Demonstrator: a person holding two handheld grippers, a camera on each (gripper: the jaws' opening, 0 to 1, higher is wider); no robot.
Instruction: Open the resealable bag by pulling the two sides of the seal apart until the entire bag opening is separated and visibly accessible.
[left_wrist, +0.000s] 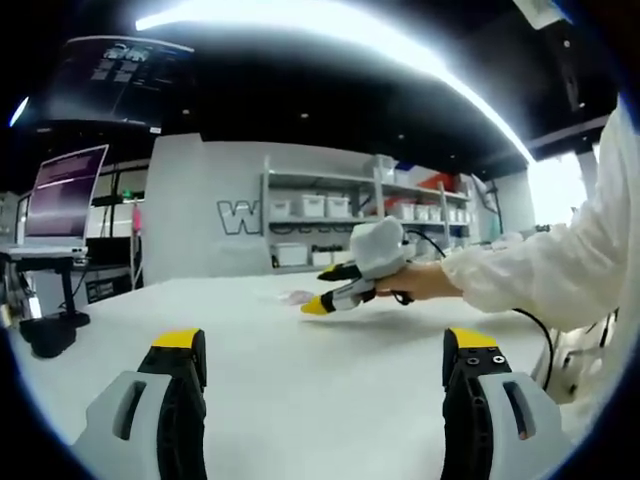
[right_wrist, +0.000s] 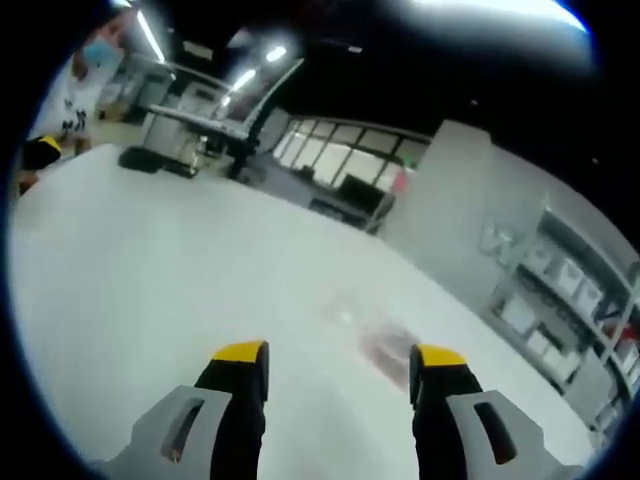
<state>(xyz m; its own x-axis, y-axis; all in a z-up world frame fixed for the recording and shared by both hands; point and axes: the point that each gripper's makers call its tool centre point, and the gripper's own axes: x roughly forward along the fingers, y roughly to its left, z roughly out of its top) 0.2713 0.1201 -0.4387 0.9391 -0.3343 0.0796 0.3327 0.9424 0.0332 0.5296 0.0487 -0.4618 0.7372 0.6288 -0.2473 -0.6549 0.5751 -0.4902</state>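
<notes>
Left gripper view: the left tongs (left_wrist: 325, 365) sit low over the white counter (left_wrist: 300, 400), yellow-tipped jaws spread wide apart, nothing btwn them, so released. Further across the counter the right tongs (left_wrist: 322, 300) come in from the right side, held by a hand (left_wrist: 420, 280) in a white sleeve (left_wrist: 560, 260); tips angled down close to the counter surface, jaws look parted but too small to be sure from here. Just beside those tips lies the resealable bag (left_wrist: 296, 296), a faint clear patch flat on the counter, well apart from the left tongs. Background: a monitor (left_wrist: 62, 190) on a stand at left, shelving (left_wrist: 340, 215) w/ white bins against the far wall, bright strip light overhead. Right gripper view: the right tongs (right_wrist: 340, 375) rise from the bottom, jaws apart w/ nothing gripped, released. The bag (right_wrist: 375, 340) lies flat on the counter (right_wrist: 150, 270) just ahead of the tips, nearer the right jaw, blurred and see-through; seal state can't be told. Shelves w/ bins at far right, desks at far left.
</notes>
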